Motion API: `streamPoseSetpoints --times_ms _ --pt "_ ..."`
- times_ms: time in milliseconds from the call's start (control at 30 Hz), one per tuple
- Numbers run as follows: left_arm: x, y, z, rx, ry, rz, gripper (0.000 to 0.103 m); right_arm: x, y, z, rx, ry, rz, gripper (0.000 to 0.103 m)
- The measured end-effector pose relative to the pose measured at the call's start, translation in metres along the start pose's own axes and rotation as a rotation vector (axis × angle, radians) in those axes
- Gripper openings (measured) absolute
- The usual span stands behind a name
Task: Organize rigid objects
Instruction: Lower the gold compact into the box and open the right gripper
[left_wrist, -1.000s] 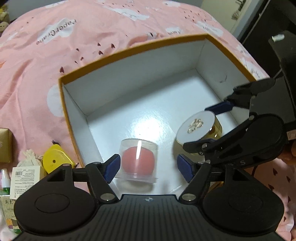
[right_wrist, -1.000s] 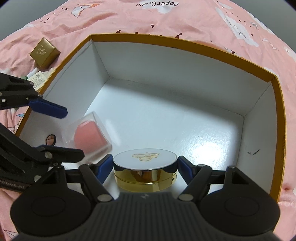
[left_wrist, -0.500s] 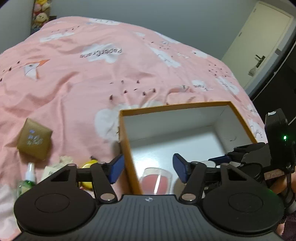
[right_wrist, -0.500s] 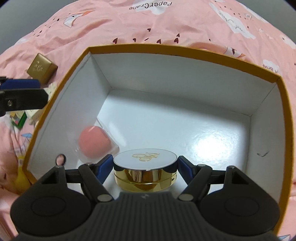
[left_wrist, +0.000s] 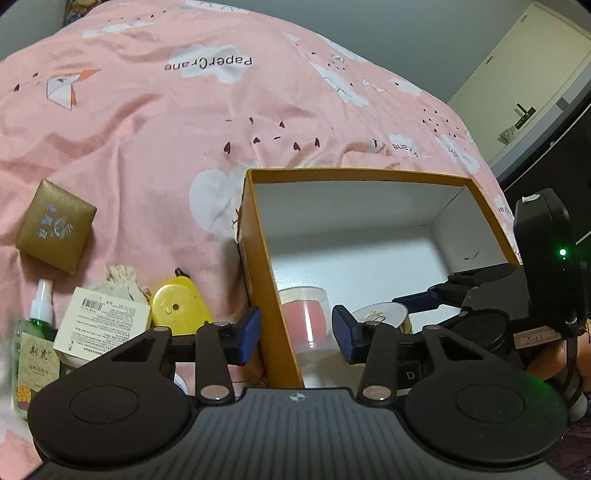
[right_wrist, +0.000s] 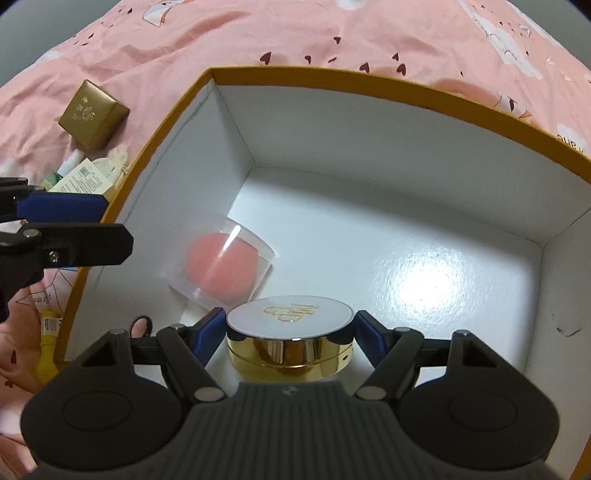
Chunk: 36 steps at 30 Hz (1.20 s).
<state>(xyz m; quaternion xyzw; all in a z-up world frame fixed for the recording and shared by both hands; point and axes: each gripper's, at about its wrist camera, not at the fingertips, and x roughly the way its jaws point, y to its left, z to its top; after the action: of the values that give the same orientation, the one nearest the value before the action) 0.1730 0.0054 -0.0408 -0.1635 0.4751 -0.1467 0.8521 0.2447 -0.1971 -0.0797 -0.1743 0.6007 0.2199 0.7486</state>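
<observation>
You are working on a bed spread with a pink cloud-print cover, a pale door off to the right behind it. Your right tongs sit low inside the orange-rimmed box, their blue pads tight against the sides of the gold compact, which looks close to the white floor; whether it already rests there you cannot tell. Your left tongs stand wide and hold nothing, straddling the box's near wall. Just beside the compact, the clear case with the pink sponge already lies in the box. Left on the cover: the yellow gadget, white carton, cloth pouch, spray bottle and gold box. So roughly two in, five to go.
</observation>
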Motion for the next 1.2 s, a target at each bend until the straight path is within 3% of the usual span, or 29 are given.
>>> streamPoseSetpoints --times_ms 167,333,500,800,1100,1200 --pt "0.002 0.004 -0.001 -0.022 0.008 -0.013 0.043 0.0 -0.006 0.002 0.01 0.008 -0.005 0.075" --pt "0.002 0.007 0.001 -0.04 0.004 -0.013 0.039 -0.001 -0.003 -0.005 0.021 0.108 0.058 0.075" --pt "0.004 0.01 0.003 -0.057 -0.001 -0.026 0.036 0.003 -0.004 -0.003 0.124 0.136 0.145 0.075" --pt "0.001 0.022 0.009 -0.093 -0.016 -0.006 0.036 0.017 0.001 0.021 0.242 0.08 0.174 0.074" --pt "0.006 0.026 0.013 -0.101 -0.004 0.0 0.036 0.029 -0.007 0.049 0.292 -0.003 0.175 0.075" --pt "0.008 0.025 0.014 -0.092 0.001 0.004 0.034 0.034 -0.006 0.05 0.286 0.004 0.182 0.075"
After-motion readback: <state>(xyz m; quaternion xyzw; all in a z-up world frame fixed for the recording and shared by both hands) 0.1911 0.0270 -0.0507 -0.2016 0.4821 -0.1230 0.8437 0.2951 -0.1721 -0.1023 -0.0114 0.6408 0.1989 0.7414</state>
